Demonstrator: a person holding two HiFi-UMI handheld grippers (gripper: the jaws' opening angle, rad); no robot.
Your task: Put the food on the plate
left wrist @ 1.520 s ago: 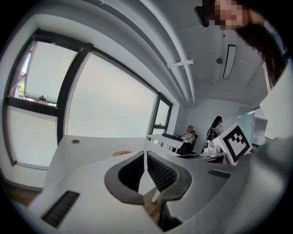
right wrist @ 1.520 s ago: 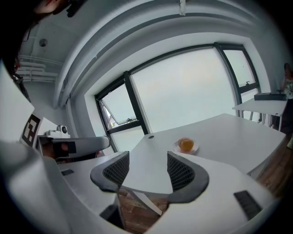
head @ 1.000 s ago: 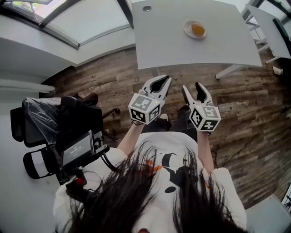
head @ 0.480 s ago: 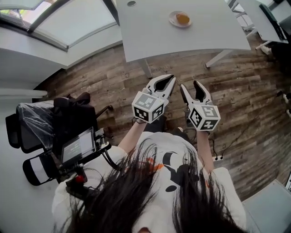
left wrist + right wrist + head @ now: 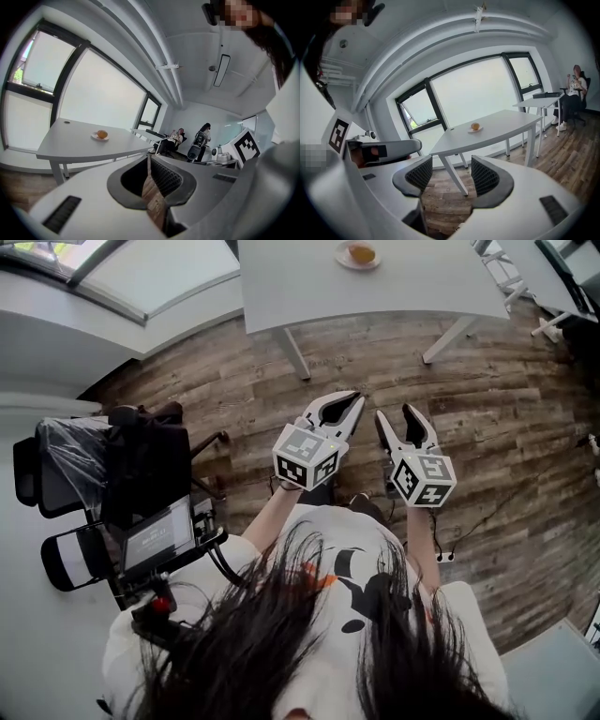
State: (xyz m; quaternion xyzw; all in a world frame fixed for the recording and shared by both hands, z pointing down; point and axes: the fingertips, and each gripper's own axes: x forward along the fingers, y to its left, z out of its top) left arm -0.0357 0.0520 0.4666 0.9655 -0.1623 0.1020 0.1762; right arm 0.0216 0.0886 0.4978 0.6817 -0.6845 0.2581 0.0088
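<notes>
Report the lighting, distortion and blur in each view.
Head view: even daylight, sharp, fisheye distortion bows the table edge, and hair crowds the bottom. Left gripper view: windows blown out white, corners vignetted black. Right gripper view: windows overexposed too, ceiling lines strongly curved.

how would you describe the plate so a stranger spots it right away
Find the large white table beside the windows. Near its middle sits a small pale plate. It is the only dish on that table and carries one round orange piece of food.
</notes>
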